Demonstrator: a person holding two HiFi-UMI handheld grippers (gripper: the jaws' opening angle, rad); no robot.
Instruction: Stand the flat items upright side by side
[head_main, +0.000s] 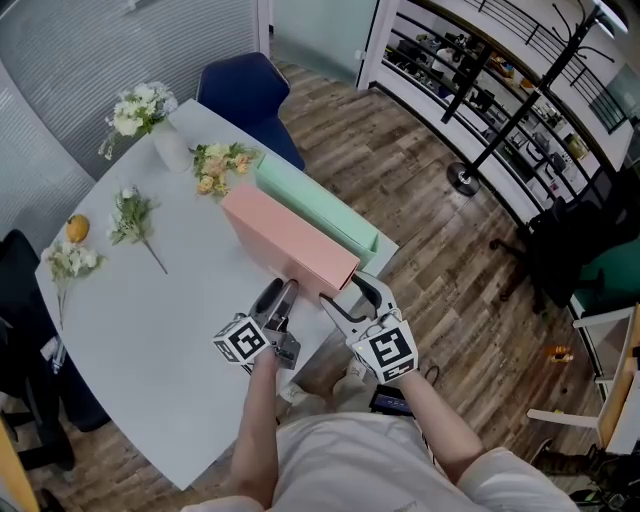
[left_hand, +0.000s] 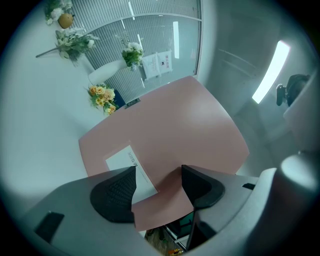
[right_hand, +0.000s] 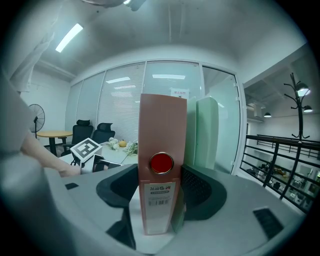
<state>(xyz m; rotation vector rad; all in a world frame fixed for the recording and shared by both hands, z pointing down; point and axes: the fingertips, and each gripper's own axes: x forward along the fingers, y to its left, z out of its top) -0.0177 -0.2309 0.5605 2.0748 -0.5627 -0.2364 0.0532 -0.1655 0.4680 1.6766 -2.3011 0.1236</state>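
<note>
The pink box (head_main: 285, 240), upright mid-frame beside the green box (head_main: 320, 205), looks stiff, light and tippy; the right gripper (head_main: 350, 292) pinches its spine, the left gripper (head_main: 278, 297) spread against its side.

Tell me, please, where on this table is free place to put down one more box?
The widest bare patch of the table lies between the pink box, the single flower stem and the left gripper. Crowded: the far corner with the vase and yellow flowers. Right of the green box almost only the edge remains.
</note>
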